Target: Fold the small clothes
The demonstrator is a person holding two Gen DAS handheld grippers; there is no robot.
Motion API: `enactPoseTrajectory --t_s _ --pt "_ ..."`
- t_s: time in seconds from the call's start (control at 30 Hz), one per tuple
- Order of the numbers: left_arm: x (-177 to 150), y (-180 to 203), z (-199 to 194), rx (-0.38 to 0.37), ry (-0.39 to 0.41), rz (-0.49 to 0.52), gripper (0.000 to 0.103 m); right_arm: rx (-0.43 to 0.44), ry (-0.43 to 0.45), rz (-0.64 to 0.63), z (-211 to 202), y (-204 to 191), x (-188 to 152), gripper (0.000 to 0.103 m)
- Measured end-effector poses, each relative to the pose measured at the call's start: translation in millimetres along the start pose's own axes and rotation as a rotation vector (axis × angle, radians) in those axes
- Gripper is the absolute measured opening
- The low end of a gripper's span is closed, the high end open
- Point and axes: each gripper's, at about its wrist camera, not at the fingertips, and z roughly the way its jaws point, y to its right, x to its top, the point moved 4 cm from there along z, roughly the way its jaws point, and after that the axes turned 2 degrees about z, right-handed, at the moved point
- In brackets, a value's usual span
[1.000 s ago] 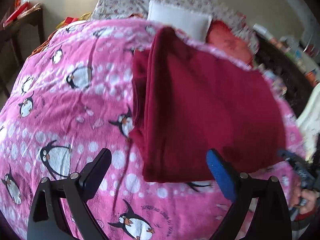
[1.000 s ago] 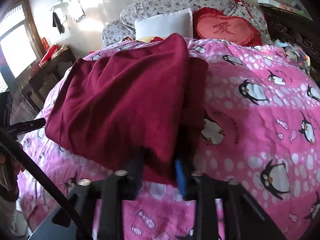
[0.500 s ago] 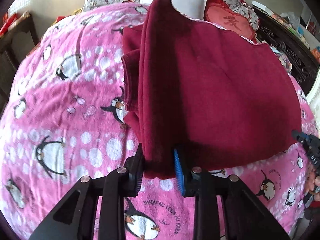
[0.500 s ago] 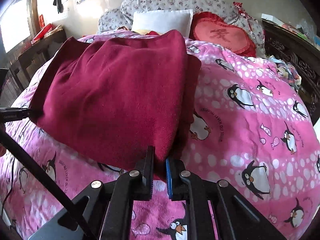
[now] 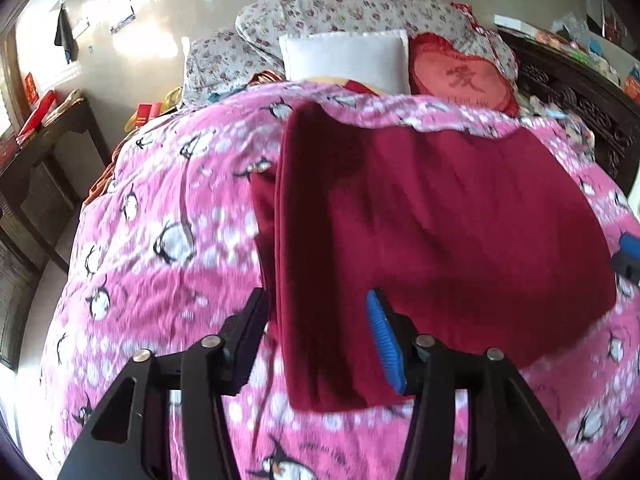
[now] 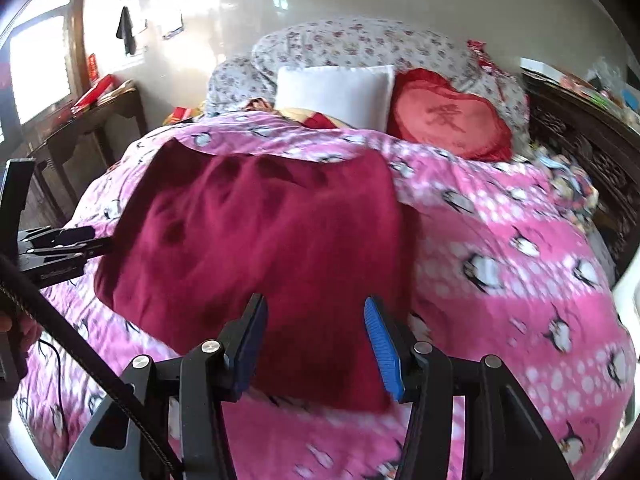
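Note:
A dark red garment (image 5: 432,224) lies folded on the pink penguin blanket (image 5: 160,248) of the bed. It also shows in the right wrist view (image 6: 272,248). My left gripper (image 5: 318,336) is open, its jaws standing either side of the garment's near left corner, not clamped on it. My right gripper (image 6: 316,344) is open over the garment's near right corner, holding nothing. The left gripper shows at the left edge of the right wrist view (image 6: 60,248); the right gripper's blue tip shows at the right edge of the left wrist view (image 5: 630,252).
A white pillow (image 5: 344,56), a red heart cushion (image 5: 464,76) and floral bedding (image 5: 340,8) lie at the bed's head. A dark wooden table (image 5: 44,160) stands left of the bed. A carved dark headboard or cabinet (image 5: 580,108) runs along the right.
Both grippers were shut on the garment's near corners half a second ago; both have opened and let it go. The garment now lies lower on the blanket, and both views have tilted up.

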Motion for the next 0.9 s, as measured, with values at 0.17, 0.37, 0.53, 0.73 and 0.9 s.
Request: enactPoseTrajectory --t_s 0.17,0.37,0.53,0.73,0.9 --pt "18.2 -3.5 15.3 0.018 0.002 -0.024 0.055 0.023 -0.012 -0.011 28.5 -17.8 14.5 0.055" --pt "34.9 -14.0 43.7 0.039 -0.011 -0.052 0.055 -0.014 -0.028 -0.002 61.4 -19.4 27.2 0.055" --pt "47.2 -30.9 69.0 0.03 -0.043 -0.12 0.055 -0.041 -0.057 0.005 84.4 -11.1 30.6 0.055" --pt "46.7 -40.7 90.1 0.017 -0.087 -0.157 0.071 -0.037 -0.062 -0.034 95.1 -18.3 30.9 0.074" --pt "41.4 -56.4 101.3 -0.051 -0.131 -0.261 0.081 -0.069 -0.066 -0.079 100.5 -25.5 28.6 0.078"
